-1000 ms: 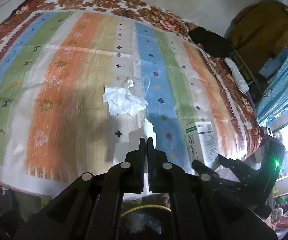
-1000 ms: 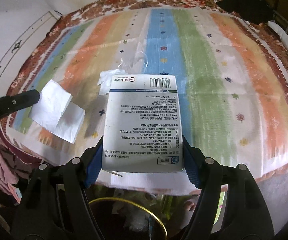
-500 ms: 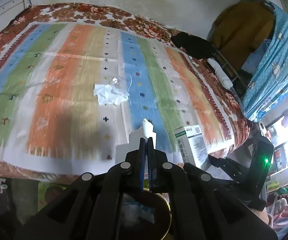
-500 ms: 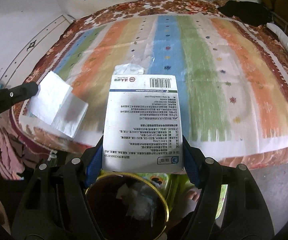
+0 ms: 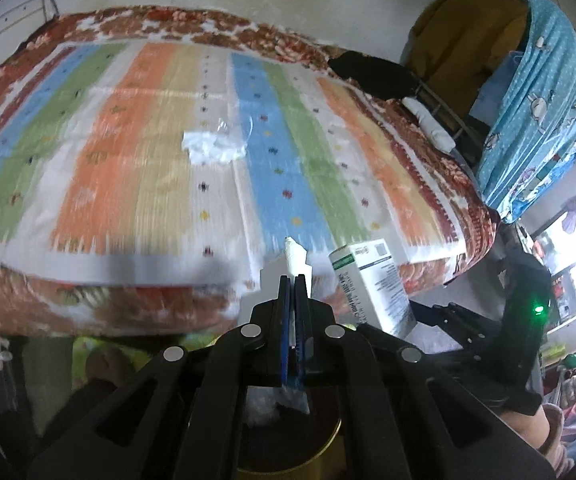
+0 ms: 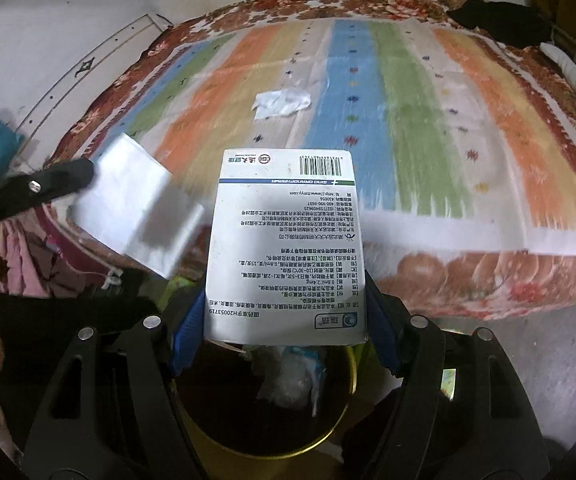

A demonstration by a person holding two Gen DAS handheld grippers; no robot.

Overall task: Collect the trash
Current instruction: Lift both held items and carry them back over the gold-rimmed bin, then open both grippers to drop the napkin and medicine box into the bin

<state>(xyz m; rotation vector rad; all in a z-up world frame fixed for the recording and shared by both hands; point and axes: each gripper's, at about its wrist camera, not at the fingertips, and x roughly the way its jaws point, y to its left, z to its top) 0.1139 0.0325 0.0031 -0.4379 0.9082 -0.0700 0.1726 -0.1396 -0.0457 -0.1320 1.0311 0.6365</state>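
My left gripper (image 5: 292, 280) is shut on a folded white paper (image 5: 296, 258), seen flat in the right wrist view (image 6: 136, 206). My right gripper (image 6: 284, 312) is shut on a white medicine box (image 6: 288, 248), also seen in the left wrist view (image 5: 371, 284). Both are held off the bed's near edge, above a dark trash bin with a gold rim (image 6: 351, 364) that has crumpled trash inside. A crumpled white tissue (image 5: 212, 148) with clear plastic lies mid-bed on the striped bedspread (image 6: 407, 120).
The bed edge (image 5: 108, 300) hangs just beyond the bin. A black cloth (image 5: 371, 76) and white roll (image 5: 427, 120) lie at the bed's far right. Blue patterned fabric (image 5: 535, 100) hangs at right. Clothes (image 6: 28, 256) pile on the left.
Both grippers have pulled back from over the bed with the paper and the box. The trash bin has come into full view beneath them.
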